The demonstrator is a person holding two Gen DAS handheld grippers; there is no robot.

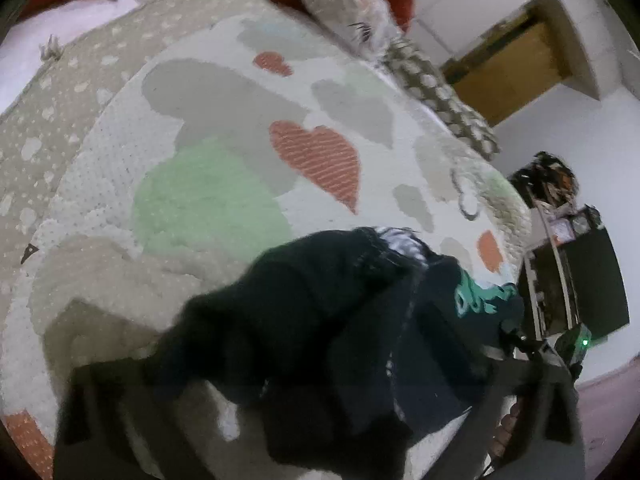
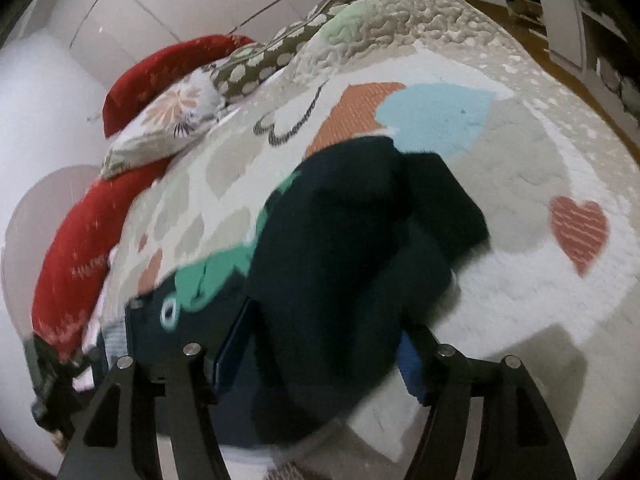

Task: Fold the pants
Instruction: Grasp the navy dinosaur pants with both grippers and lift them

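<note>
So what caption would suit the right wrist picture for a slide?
Open right hand-held gripper straddling dark pants bunched on a heart-patterned bedspread.

- The pants [image 2: 352, 248] are dark, soft, matt cloth with a matt green print [image 2: 216, 276] on one side.
- The bedspread [image 1: 224, 128] is white cloth with a nubbly, bobbled pile; its heart patches [image 1: 320, 156] look ribbed.
- The bedspread's beige border [image 1: 44, 120] is a flatter, spotted weave.
- The red cushion [image 2: 76, 256] is matt, slightly fuzzy fabric.
- The floral pillow [image 2: 164, 124] is smooth printed cloth.
- The right tongs [image 2: 316, 368] are matt black, hard and smooth, plastic by the look, with shiny metal pins [image 2: 192, 349] and blue pads.
- The left tongs [image 1: 304, 408] are blurred; their finish cannot be told.
- The door [image 1: 508, 76] looks like brown wood in the left wrist view.
</note>
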